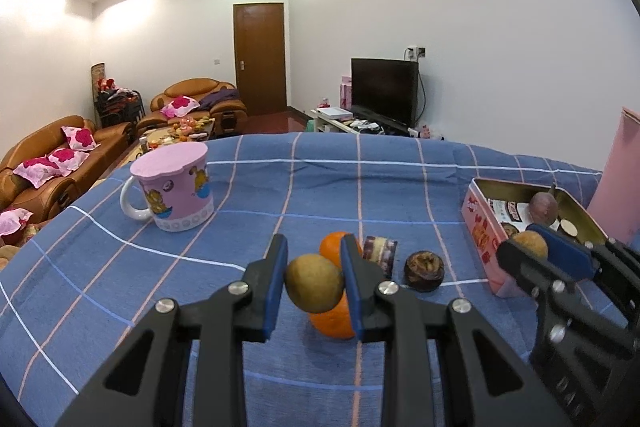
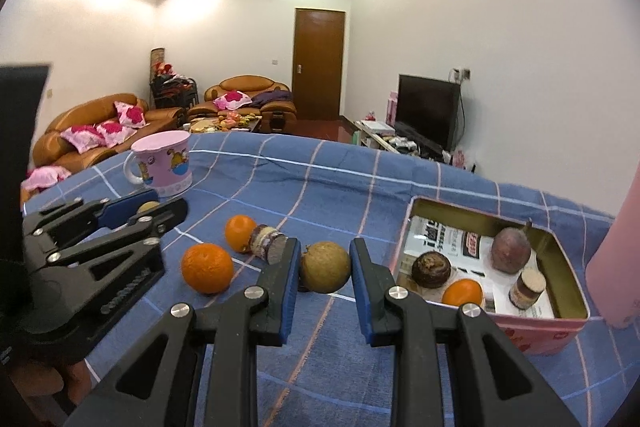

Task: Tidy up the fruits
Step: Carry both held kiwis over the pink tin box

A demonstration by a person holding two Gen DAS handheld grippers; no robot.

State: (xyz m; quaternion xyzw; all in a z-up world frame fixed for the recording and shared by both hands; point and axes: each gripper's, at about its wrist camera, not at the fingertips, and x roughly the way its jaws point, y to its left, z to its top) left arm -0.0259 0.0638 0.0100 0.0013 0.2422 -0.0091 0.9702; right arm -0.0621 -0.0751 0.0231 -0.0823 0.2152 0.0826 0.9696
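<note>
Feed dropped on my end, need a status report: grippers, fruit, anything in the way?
Left gripper and right gripper each shut on a brown fruit. Two oranges outside tin. Path clear.

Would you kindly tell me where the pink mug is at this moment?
The pink mug stands upright on the blue checked cloth, at the far left in both wrist views, apart from the fruits and across from the tin.

Two round brownish-green fruits (image 1: 314, 283) (image 2: 325, 267) sit clamped between gripper pads above the blue checked cloth; two oranges (image 2: 207, 268) (image 2: 239, 233) lie there; a third orange (image 2: 463, 292) rests in the pink tin (image 2: 532, 335).
</note>
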